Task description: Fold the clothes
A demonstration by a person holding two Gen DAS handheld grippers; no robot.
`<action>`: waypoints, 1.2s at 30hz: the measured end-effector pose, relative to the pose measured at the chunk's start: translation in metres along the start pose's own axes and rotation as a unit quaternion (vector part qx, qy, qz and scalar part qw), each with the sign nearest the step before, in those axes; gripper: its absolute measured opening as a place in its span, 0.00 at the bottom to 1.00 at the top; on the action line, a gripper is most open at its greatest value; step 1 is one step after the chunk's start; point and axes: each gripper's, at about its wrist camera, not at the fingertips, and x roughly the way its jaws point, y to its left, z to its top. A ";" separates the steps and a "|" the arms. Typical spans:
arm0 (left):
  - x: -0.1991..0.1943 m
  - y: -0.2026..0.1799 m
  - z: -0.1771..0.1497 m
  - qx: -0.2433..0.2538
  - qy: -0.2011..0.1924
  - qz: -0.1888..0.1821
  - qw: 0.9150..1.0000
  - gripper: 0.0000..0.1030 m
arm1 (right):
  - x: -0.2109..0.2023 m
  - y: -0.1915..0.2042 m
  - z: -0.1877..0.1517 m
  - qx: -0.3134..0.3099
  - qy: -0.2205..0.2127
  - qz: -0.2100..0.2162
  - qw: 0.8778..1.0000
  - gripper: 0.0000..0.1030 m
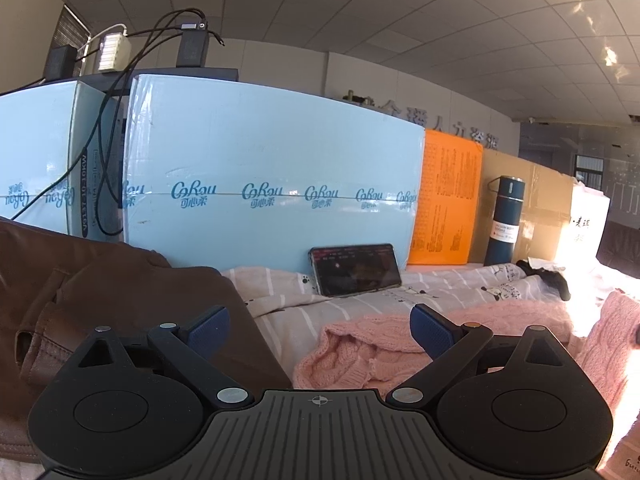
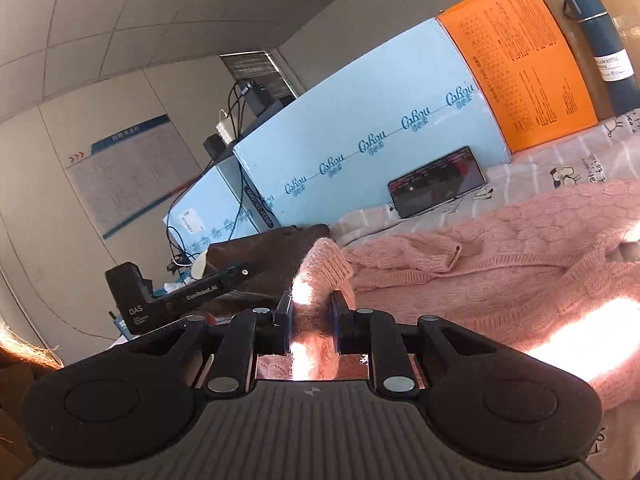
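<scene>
Pale-blue cartons (image 1: 272, 168) printed with a repeated logo wall off the back of the bed, with an orange box (image 1: 450, 200) and a brown cardboard box (image 1: 536, 208) continuing the row to their right. White ceiling tiles and grey walls close the room, and sun glares hard on the right. A striped sheet with cartoon animals (image 1: 360, 300) covers the surface. On it lies the pink knitted sweater (image 2: 500, 264), spread wide, and a brown leather jacket (image 1: 100, 304) lies heaped to its left. A dark blue flask (image 1: 502, 220) stands before the cardboard box; a phone (image 1: 354, 270) leans against the blue carton. The right gripper (image 2: 311, 312) is clamped on a bunched fold of the sweater. The left gripper (image 1: 320, 332) hovers with jaws spread apart, empty, between jacket and sweater.
</scene>
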 end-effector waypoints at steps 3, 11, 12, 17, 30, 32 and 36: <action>-0.004 -0.005 -0.001 0.006 -0.002 -0.062 0.998 0.95 | 0.001 0.000 -0.008 -0.021 -0.008 -0.052 0.998 0.16; -0.009 -0.039 -0.014 0.103 0.009 -0.150 0.983 0.99 | 0.003 -0.009 -0.017 -0.049 -0.040 -0.139 0.988 0.16; -0.007 -0.043 -0.016 0.115 0.017 -0.142 0.983 0.99 | 0.003 -0.010 -0.018 -0.051 -0.042 -0.147 0.987 0.16; 0.002 -0.047 -0.023 0.145 0.050 -0.091 0.984 0.99 | 0.007 -0.015 -0.021 -0.062 -0.043 -0.178 0.981 0.16; 0.021 -0.056 -0.039 0.215 0.124 -0.012 0.969 1.00 | 0.035 -0.021 -0.018 -0.145 0.033 -0.319 0.936 0.72; 0.021 -0.057 -0.038 0.216 0.123 -0.013 0.969 1.00 | 0.043 -0.022 -0.021 -0.169 0.065 -0.329 0.927 0.78; 0.011 -0.057 -0.033 0.209 0.078 -0.018 0.975 1.00 | 0.051 -0.023 -0.025 -0.190 0.086 -0.345 0.915 0.82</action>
